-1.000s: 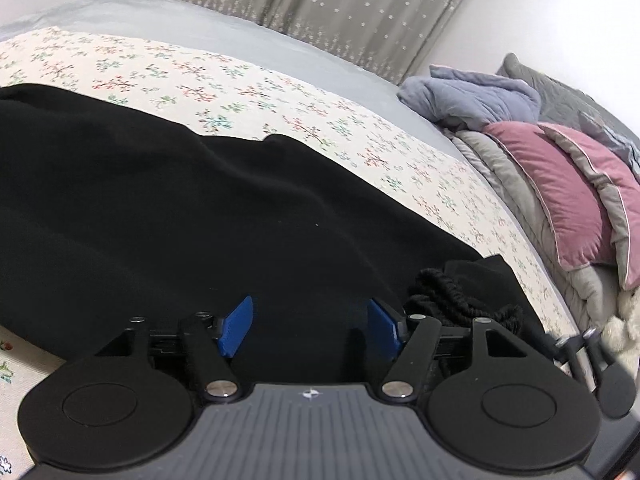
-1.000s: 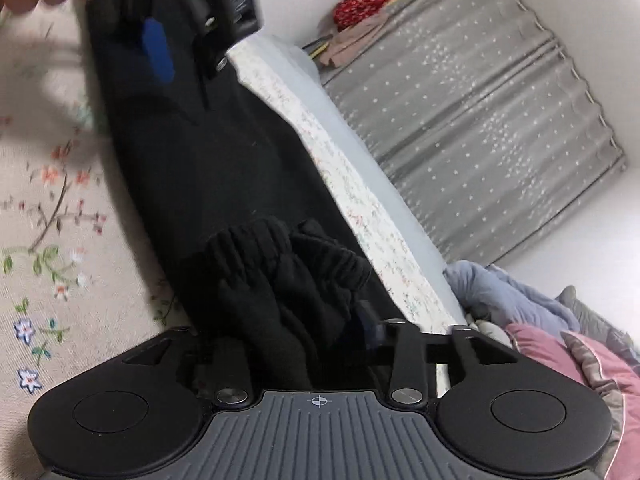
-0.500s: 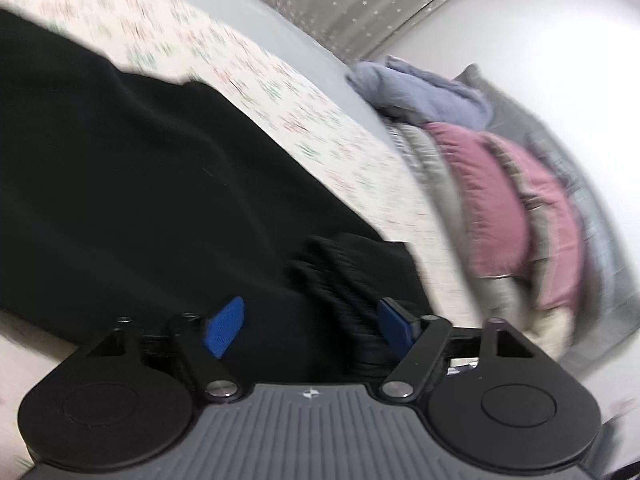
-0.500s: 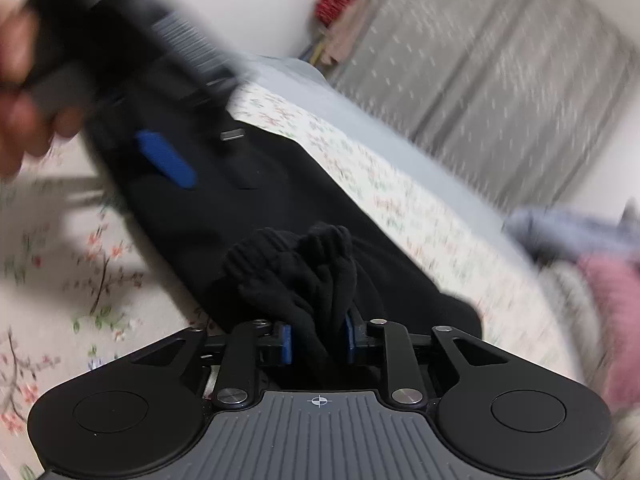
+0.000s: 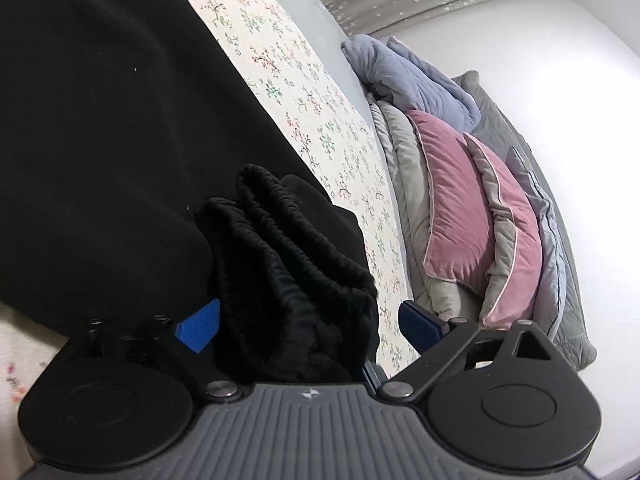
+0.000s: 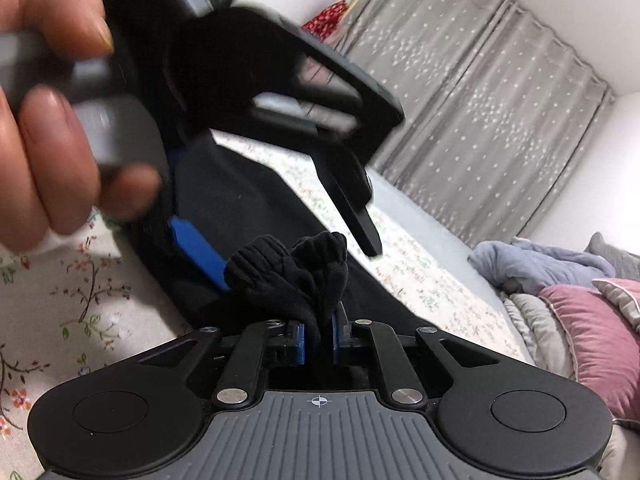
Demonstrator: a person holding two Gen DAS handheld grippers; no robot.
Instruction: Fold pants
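Observation:
Black pants (image 5: 100, 140) lie spread on the floral bedspread (image 5: 320, 120). Their ribbed waistband (image 5: 288, 248) is bunched up and lifted. My left gripper (image 5: 308, 326) is open and its jaws are still opening. The bunch sits between the blue pads, clear of the right one. In the right wrist view my right gripper (image 6: 318, 340) is closing, its pads pressing on a fold of the waistband (image 6: 292, 272). A hand (image 6: 40, 140) holds the left gripper just above and behind the bunch, with one of its blue pads (image 6: 192, 244) beside the fabric.
Pink pillows (image 5: 460, 208), grey quilts and a blue blanket (image 5: 408, 76) are piled at the right end of the bed. A grey curtain (image 6: 480, 120) hangs behind the bed. Floral bedspread (image 6: 60, 300) shows on the near left.
My right gripper has shut on the bunched waistband and lifted it. My left gripper has opened wider, rolled, and moved right until the bunch is between its jaws.

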